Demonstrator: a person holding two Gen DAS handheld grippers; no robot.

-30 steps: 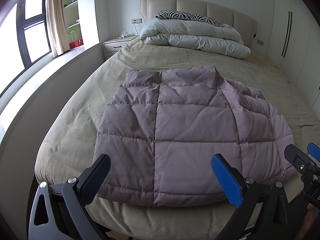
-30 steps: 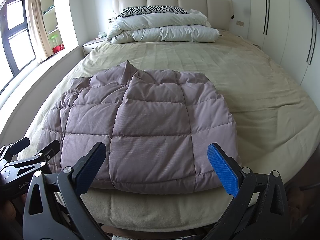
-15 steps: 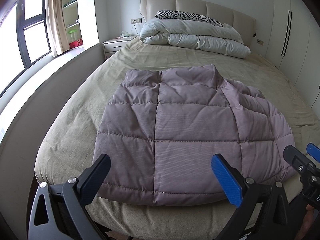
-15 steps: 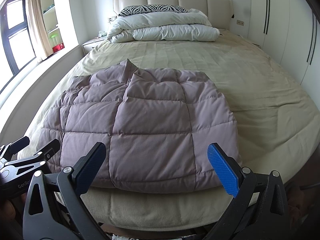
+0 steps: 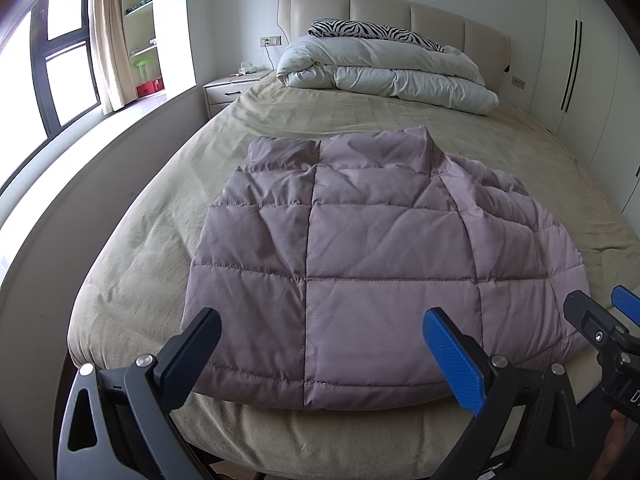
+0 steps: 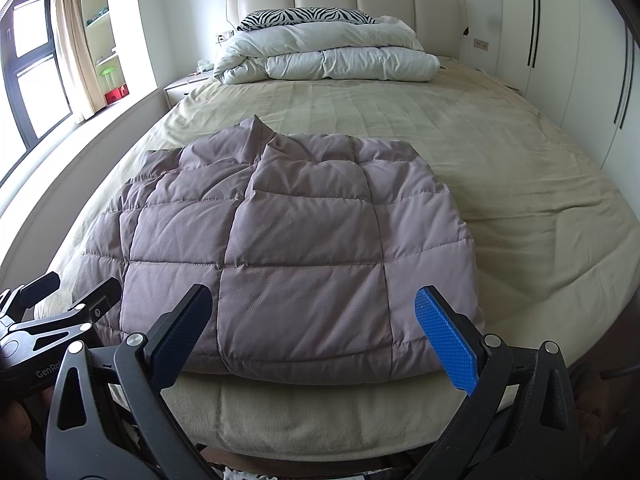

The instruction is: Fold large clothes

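Note:
A mauve quilted puffer jacket (image 5: 372,248) (image 6: 288,240) lies folded into a rough rectangle near the foot of the bed (image 5: 144,272) (image 6: 540,208), collar pointing toward the headboard. My left gripper (image 5: 324,356) hovers open just short of the jacket's near hem, nothing between its fingers. Over the hem's right half my right gripper (image 6: 316,332) is held open and empty too. Each gripper shows at the edge of the other's view: the right gripper (image 5: 600,316) at far right, the left gripper (image 6: 68,292) at far left.
A rolled white duvet (image 5: 384,72) (image 6: 324,56) and a zebra-print pillow (image 6: 304,14) lie against the padded headboard. A nightstand (image 5: 230,88) stands left of the bed, beside a low ledge and window. White wardrobe doors (image 6: 560,40) line the right wall.
Both grippers have eased slightly nearer to the jacket's hem; the jacket lies as before and both stay open.

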